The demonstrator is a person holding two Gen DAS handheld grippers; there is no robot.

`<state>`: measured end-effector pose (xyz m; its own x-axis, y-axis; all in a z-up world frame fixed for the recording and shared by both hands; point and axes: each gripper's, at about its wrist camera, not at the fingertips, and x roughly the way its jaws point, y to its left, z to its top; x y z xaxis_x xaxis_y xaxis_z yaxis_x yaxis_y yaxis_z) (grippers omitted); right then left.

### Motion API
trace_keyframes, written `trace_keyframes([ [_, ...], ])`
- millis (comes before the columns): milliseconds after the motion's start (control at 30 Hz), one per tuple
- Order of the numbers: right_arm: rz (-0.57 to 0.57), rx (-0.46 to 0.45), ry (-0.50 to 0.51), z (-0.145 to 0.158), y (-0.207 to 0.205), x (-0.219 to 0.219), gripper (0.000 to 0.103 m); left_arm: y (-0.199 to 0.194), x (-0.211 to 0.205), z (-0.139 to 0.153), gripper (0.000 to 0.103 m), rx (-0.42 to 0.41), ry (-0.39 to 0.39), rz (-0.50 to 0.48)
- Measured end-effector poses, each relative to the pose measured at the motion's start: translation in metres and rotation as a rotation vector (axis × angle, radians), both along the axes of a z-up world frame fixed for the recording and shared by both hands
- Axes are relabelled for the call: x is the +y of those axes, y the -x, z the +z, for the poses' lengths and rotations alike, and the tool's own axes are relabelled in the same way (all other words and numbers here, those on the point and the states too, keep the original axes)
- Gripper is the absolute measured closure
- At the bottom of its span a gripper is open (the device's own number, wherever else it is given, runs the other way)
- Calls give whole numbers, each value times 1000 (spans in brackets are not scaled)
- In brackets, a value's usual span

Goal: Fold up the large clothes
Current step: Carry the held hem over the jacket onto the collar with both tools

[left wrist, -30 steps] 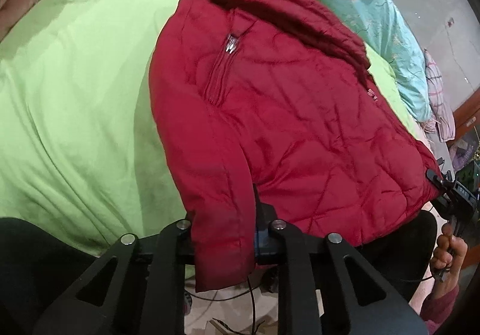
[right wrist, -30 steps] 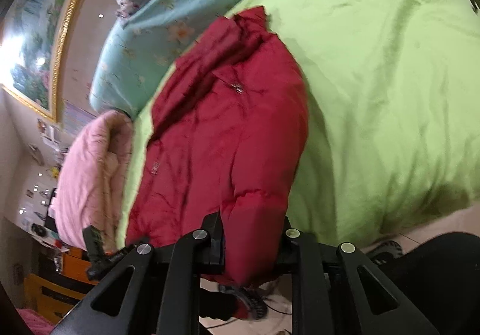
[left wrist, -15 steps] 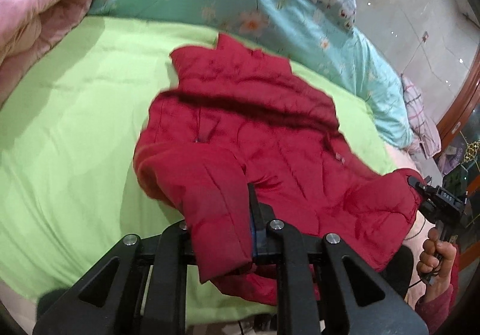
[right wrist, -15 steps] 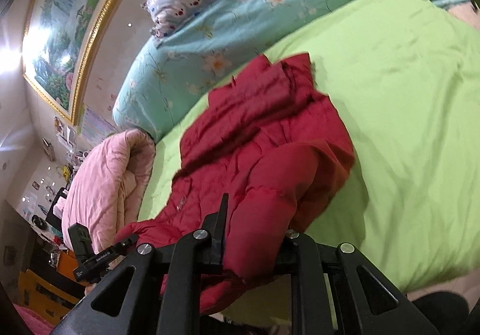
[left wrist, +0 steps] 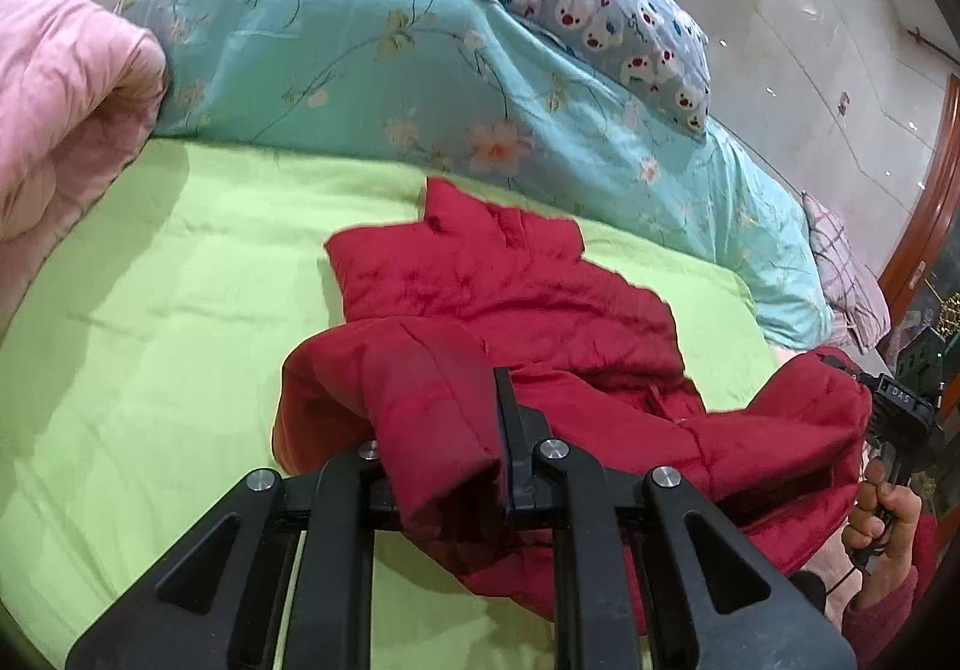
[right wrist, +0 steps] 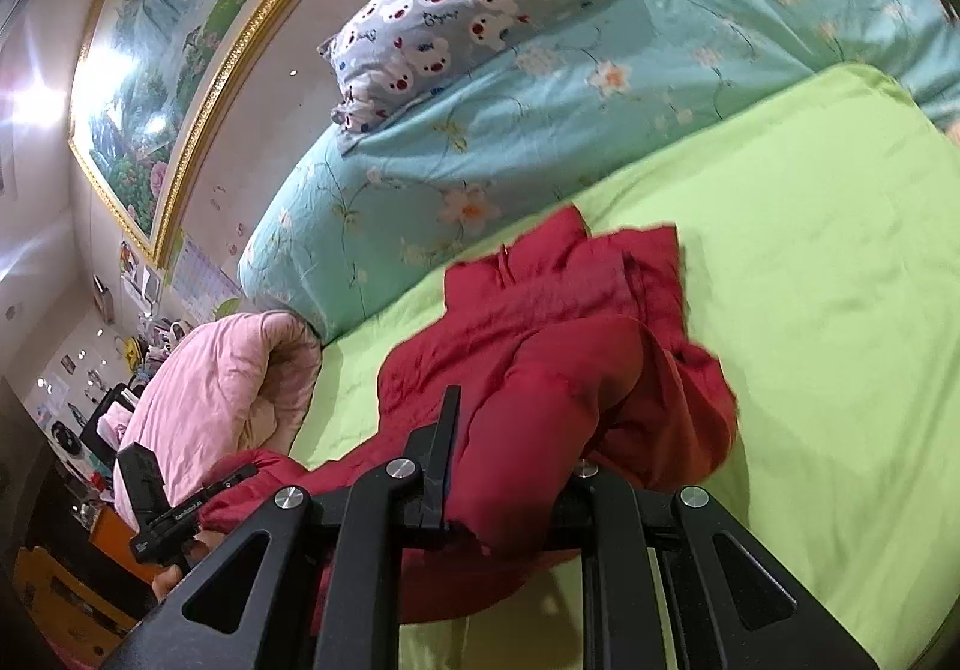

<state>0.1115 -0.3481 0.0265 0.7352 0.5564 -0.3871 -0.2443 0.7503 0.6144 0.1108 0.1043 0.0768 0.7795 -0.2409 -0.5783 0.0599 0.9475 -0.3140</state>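
Where the left wrist view looks toward the pillows, the left gripper (left wrist: 444, 466) pinches a hem corner of the red quilted puffer jacket (left wrist: 516, 298), whose collar lies ahead on the green bedsheet (left wrist: 150, 310). In the right wrist view, the right gripper (right wrist: 510, 484) clamps the opposite corner; its fingertips are hidden under fabric.

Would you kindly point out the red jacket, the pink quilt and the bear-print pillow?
Red jacket (left wrist: 516, 286): left wrist view, on its quilted body below the collar.
Pink quilt (left wrist: 60, 87): left wrist view, on its rolled end.
Bear-print pillow (right wrist: 474, 21): right wrist view, on its middle.
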Motion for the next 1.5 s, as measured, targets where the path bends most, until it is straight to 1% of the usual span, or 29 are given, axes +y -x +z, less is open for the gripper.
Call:
trace_keyframes([
  [167, -11, -27, 33, 12, -30, 6, 87, -27, 4, 9, 89, -23, -3, 8],
  [400, -36, -41, 63, 15, -74, 12, 87, -72, 1, 12, 89, -34, -31, 26],
  [467, -45, -45, 75, 16, -87, 15, 87, -90, 0, 12, 89, -36, -47, 34],
  [667, -81, -42, 115, 15, -134, 22, 87, -142, 1, 6, 89, -16, -63, 70],
  [767, -100, -28, 123, 11, -160, 24, 87, -167, 3, -3, 89, 12, -73, 89],
  [900, -130, 6, 128, -1, -195, 24, 87, -202, 10, -14, 89, 67, -43, 105],
  [1100, -164, 40, 159, -16, -244, 30, 87, -248, 4, -28, 89, 95, -92, 122],
  [1233, -183, 62, 162, -26, -273, 31, 87, -276, 6, -41, 89, 123, -103, 134],
  [1500, -208, 99, 183, -45, -313, 39, 87, -308, 1, -60, 88, 147, -134, 148],
])
